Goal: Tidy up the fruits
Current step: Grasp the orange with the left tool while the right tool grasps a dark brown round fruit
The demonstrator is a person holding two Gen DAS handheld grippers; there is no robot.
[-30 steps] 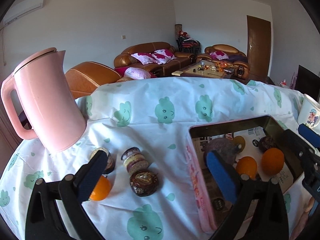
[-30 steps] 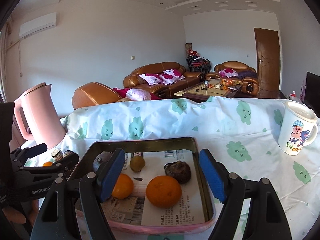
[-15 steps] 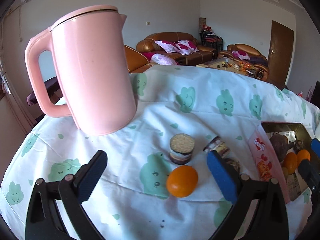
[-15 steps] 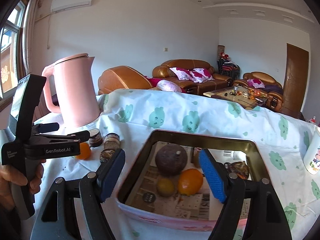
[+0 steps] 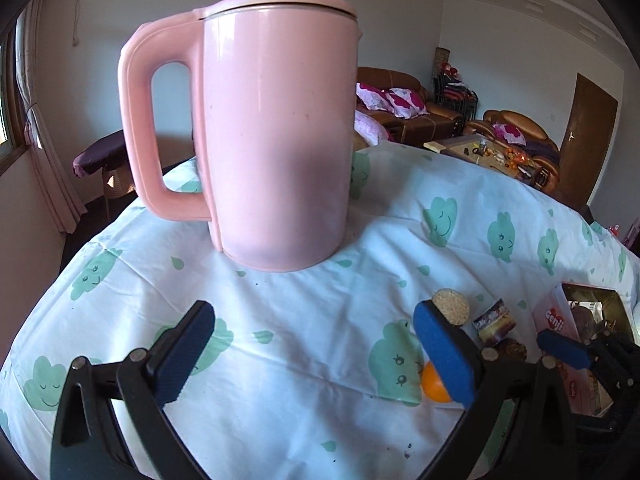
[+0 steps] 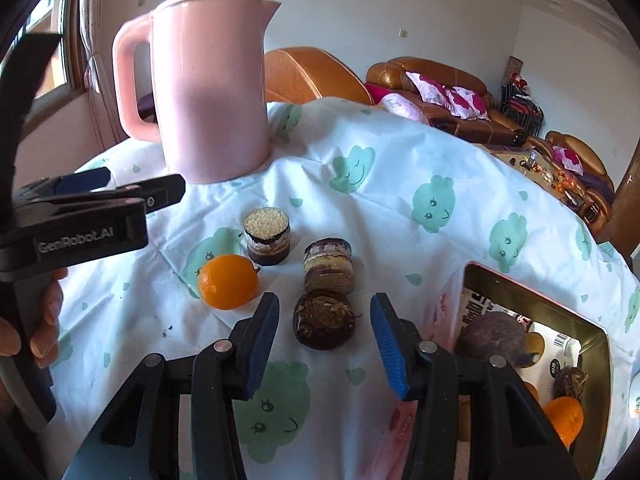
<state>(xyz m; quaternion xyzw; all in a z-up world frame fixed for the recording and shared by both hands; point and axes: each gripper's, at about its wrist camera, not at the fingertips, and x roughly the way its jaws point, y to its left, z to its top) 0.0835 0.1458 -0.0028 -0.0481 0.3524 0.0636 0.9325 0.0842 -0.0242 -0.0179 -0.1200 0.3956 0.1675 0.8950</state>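
Observation:
An orange [image 6: 228,282] lies on the cloth beside two small cake cups [image 6: 267,235] [image 6: 328,266] and a dark round fruit [image 6: 324,319]. My right gripper [image 6: 324,350] is open, its blue pads either side of the dark fruit, just short of it. The pink tin tray [image 6: 600,364] at right holds a dark round fruit [image 6: 490,334], an orange [image 6: 564,418] and other pieces. My left gripper [image 5: 312,352] is open and empty over bare cloth; the orange [image 5: 432,386] shows partly behind its right pad. It also shows at left in the right wrist view [image 6: 100,196].
A tall pink kettle [image 5: 276,132] stands on the cloth right in front of the left gripper, also seen at back left [image 6: 208,96]. The table is covered by a white cloth with green prints [image 6: 400,184]. Sofas stand beyond.
Both grippers have swung left. The left one now faces the kettle, with the fruits off to its right. The right one has left the tray and now brackets the dark fruit.

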